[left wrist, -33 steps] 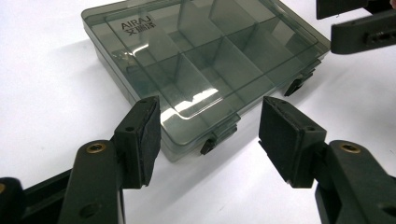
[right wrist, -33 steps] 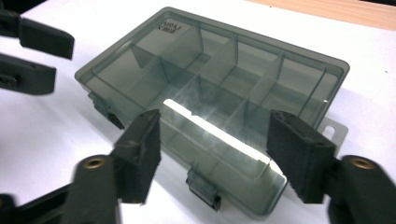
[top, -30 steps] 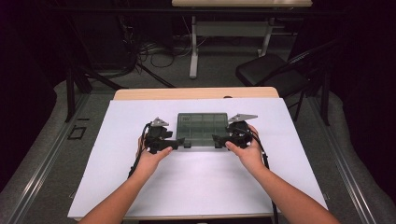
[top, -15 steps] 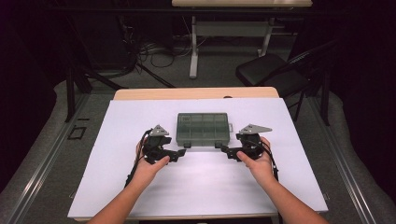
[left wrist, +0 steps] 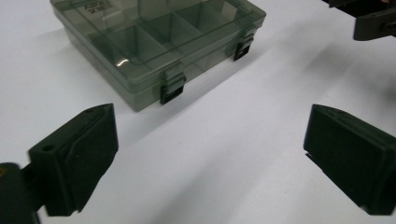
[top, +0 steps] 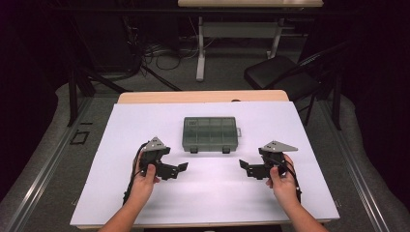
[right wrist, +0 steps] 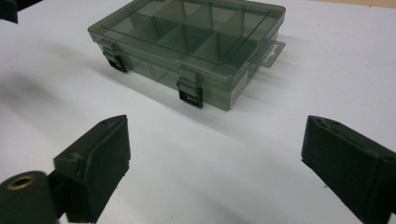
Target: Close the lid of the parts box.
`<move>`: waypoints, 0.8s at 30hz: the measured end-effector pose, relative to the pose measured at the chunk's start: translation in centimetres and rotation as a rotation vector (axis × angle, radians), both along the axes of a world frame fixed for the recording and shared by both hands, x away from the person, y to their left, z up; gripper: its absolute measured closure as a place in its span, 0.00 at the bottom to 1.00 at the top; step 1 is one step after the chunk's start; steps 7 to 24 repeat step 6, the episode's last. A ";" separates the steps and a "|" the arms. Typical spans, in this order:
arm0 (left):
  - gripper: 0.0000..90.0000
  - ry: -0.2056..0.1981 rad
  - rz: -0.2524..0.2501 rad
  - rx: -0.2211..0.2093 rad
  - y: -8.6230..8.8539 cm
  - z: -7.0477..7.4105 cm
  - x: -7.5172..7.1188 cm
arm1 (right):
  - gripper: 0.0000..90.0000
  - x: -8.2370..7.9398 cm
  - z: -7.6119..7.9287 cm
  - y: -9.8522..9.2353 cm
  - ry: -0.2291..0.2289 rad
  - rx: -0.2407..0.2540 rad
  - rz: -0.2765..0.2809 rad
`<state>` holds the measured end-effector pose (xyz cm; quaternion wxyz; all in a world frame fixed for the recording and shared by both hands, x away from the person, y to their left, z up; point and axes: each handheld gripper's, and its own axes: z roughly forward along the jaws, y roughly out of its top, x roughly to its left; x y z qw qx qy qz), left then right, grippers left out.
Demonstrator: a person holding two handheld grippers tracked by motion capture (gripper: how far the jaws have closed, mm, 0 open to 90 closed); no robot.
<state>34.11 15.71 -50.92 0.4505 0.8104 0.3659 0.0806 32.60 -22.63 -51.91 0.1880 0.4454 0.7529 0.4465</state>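
- A smoky grey, see-through compartment box (top: 211,134) lies flat on the white bench (top: 145,121), a little past the middle, at about 12 o'clock from the person.
- Its lid is down. Two dark latches (right wrist: 190,92) sit on the front wall facing the person, and both look fastened.
- The divided cells under the lid look empty, though the tinted plastic makes this hard to confirm.
- A second ago both claws were against the box's two ends; half a second ago they were already drawing off. Now the box stands alone, in the same spot, with nothing touching it.
- The left claw (top: 180,166) now sits at about 7 o'clock from the box, near it but clear of it. Its jaws have just been opening and stand spread wide, with bare bench between them.
- The right claw (top: 243,165) now sits at about 5 o'clock from the box, likewise apart. Its jaws have just been opening too and stand spread wide, holding nothing.
- Both claws point inward toward each other across the open bench in front of the box.
- The release suggests the box has been set where it is wanted, so the placing step looks finished.
- The likely remaining work, if any, is at the front latches, which both claws now face.
- Beyond the bench, a dark chair (top: 280,75) stands at 2 o'clock.
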 end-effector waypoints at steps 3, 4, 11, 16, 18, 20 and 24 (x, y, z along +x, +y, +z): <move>0.02 0.004 0.019 -0.008 0.7 -0.2 -0.1 | 0.05 -0.3 -0.1 -0.1 0.003 -0.019 0.004; 0.02 0.003 0.024 -0.005 0.9 -0.2 -0.2 | 0.05 -0.3 -0.2 -0.1 0.000 -0.023 0.003; 0.02 0.004 0.033 -0.002 1.2 -0.3 -0.2 | 0.05 -0.4 -0.3 -0.1 0.003 -0.028 0.003; 0.02 0.004 0.033 -0.002 1.2 -0.3 -0.2 | 0.05 -0.4 -0.3 -0.1 0.003 -0.028 0.003; 0.02 0.004 0.033 -0.002 1.2 -0.3 -0.2 | 0.05 -0.4 -0.3 -0.1 0.003 -0.028 0.003; 0.02 0.004 0.033 -0.002 1.2 -0.3 -0.2 | 0.05 -0.4 -0.3 -0.1 0.003 -0.028 0.003; 0.02 0.004 0.033 -0.002 1.2 -0.3 -0.2 | 0.05 -0.4 -0.3 -0.1 0.003 -0.028 0.003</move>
